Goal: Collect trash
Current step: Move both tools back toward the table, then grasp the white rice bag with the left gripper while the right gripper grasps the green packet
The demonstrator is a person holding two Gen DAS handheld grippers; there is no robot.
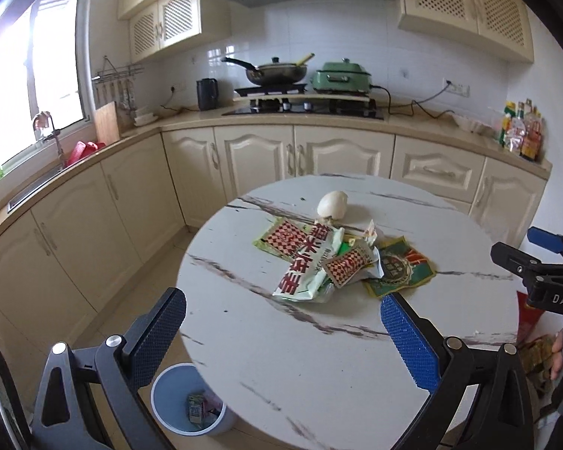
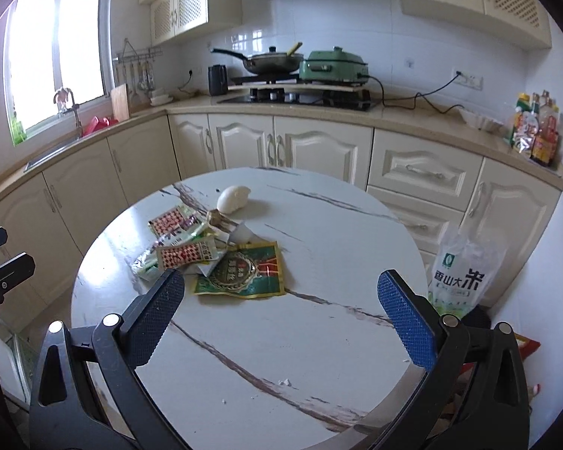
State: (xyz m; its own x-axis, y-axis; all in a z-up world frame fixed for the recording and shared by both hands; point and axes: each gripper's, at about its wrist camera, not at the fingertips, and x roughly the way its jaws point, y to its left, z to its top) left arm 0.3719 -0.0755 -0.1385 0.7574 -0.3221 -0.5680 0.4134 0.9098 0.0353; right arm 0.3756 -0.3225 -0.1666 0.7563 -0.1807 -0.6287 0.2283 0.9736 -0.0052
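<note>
A pile of empty snack wrappers (image 1: 311,258) lies in the middle of the round marble table (image 1: 319,356); it also shows in the right wrist view (image 2: 191,247). A green and gold packet (image 1: 401,268) (image 2: 244,272) lies at its right edge. A white garlic bulb (image 1: 332,204) (image 2: 233,198) sits just behind the pile. A blue trash bin (image 1: 176,397) stands on the floor at the table's left, with some trash inside. My left gripper (image 1: 281,322) is open and empty, held above the table short of the pile. My right gripper (image 2: 279,300) is open and empty, near the green packet.
Cream kitchen cabinets and a counter with a stove, a wok (image 1: 276,71) and a green cooker (image 1: 341,75) run behind the table. A rice bag (image 2: 461,273) stands on the floor at the table's right. The right gripper's body (image 1: 544,281) shows at the left view's right edge.
</note>
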